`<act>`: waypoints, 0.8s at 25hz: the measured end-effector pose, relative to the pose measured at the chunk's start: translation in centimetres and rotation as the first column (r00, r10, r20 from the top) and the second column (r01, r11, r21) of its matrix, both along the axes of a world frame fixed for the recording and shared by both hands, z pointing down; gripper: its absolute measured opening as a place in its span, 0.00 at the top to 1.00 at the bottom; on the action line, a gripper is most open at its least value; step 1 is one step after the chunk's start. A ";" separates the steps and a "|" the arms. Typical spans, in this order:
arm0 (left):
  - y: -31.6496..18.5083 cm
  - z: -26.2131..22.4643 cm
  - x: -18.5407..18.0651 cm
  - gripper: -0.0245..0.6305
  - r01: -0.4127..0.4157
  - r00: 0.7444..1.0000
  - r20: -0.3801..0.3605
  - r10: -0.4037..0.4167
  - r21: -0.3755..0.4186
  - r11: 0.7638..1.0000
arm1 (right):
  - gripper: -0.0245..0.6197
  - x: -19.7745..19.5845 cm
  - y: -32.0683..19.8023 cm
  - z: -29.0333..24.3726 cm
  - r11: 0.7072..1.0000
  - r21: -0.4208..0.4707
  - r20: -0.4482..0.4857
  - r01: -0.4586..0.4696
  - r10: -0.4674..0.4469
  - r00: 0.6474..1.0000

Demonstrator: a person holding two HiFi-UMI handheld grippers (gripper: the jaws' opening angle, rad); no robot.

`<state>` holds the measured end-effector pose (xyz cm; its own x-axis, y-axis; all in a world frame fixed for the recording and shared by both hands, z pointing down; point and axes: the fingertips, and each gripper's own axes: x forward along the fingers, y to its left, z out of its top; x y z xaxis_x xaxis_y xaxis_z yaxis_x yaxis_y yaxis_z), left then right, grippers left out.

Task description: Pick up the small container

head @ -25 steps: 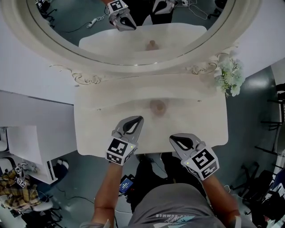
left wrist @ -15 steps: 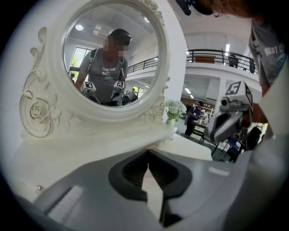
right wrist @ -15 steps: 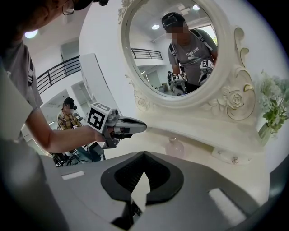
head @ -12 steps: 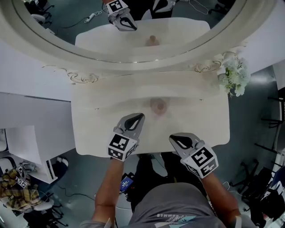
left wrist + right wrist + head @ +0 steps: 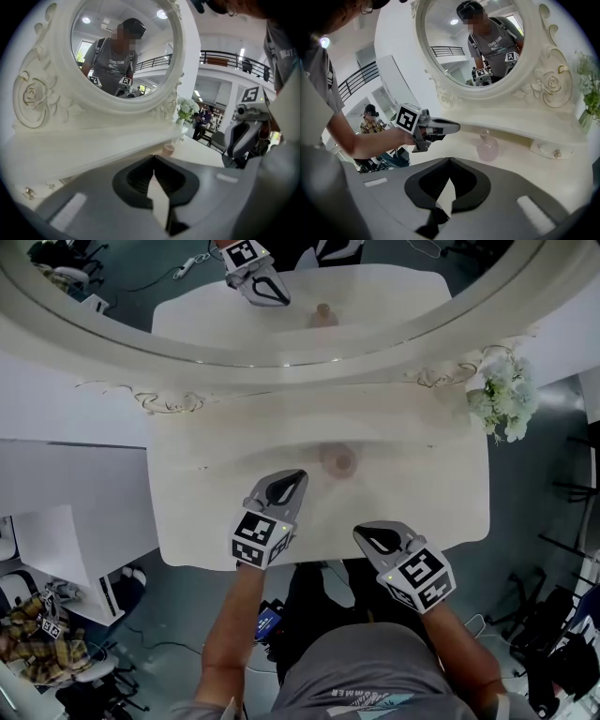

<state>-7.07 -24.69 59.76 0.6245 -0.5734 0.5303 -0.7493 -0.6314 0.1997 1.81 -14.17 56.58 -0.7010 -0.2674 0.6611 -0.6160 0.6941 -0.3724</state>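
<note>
Small pink container (image 5: 337,460) is sitting mid-tabletop, toward the back edge of the dressing table (image 5: 202,512), below the mirror (image 5: 394,310). L gripper (image 5: 298,476) is hovering near it on its front-left, jaws clenched, nothing btwn them. R gripper (image 5: 361,532) is hanging by the front edge, jaws clenched too, empty, container ahead of its tips.

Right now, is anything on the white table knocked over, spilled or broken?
Nothing stands out. The small pink container stands upright on the white table, with no spill around it. The flowers at the table's far right corner look upright too, and the mirror shows no crack.
</note>
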 end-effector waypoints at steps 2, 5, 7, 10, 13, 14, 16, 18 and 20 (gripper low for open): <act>-0.5 0.1 -0.5 0.96 0.006 1.000 0.002 -0.006 0.001 1.000 | 0.96 0.4 -0.6 0.2 1.000 0.001 -0.007 -0.015 0.015 1.000; -1.0 0.2 -1.0 0.96 0.013 1.000 0.007 -0.013 0.006 1.000 | 0.96 0.8 -1.3 0.3 0.999 0.007 -0.012 -0.036 0.036 0.999; -1.3 0.3 -1.2 0.96 0.017 1.000 0.010 -0.017 0.011 1.000 | 0.96 0.9 -1.6 0.3 0.999 0.009 -0.011 -0.048 0.048 0.999; -1.6 0.3 -1.4 0.96 0.023 1.000 0.014 -0.023 0.018 1.000 | 0.96 1.0 -1.7 0.3 0.998 0.011 -0.011 -0.058 0.058 0.998; -1.8 0.4 -1.5 0.96 0.028 0.999 0.017 -0.029 0.024 0.999 | 0.96 1.2 -1.6 0.5 0.998 0.008 -0.016 -0.060 0.060 0.998; -1.9 0.4 -1.6 0.96 0.029 0.999 0.017 -0.030 0.027 0.999 | 0.96 1.3 -1.5 0.6 0.998 0.007 -0.018 -0.060 0.060 0.998; -2.0 0.6 -1.6 0.96 0.030 0.999 0.019 -0.031 0.034 0.999 | 0.96 1.4 -1.4 0.8 0.998 0.004 -0.020 -0.062 0.062 0.998; -2.2 0.8 -1.6 0.96 0.029 0.999 0.021 -0.030 0.038 0.999 | 0.96 1.5 -1.2 1.0 0.998 0.002 -0.022 -0.064 0.064 0.998; -2.4 0.9 -1.5 0.96 0.029 0.999 0.022 -0.030 0.041 0.999 | 0.96 1.6 -1.1 1.0 0.998 0.000 -0.023 -0.064 0.064 0.998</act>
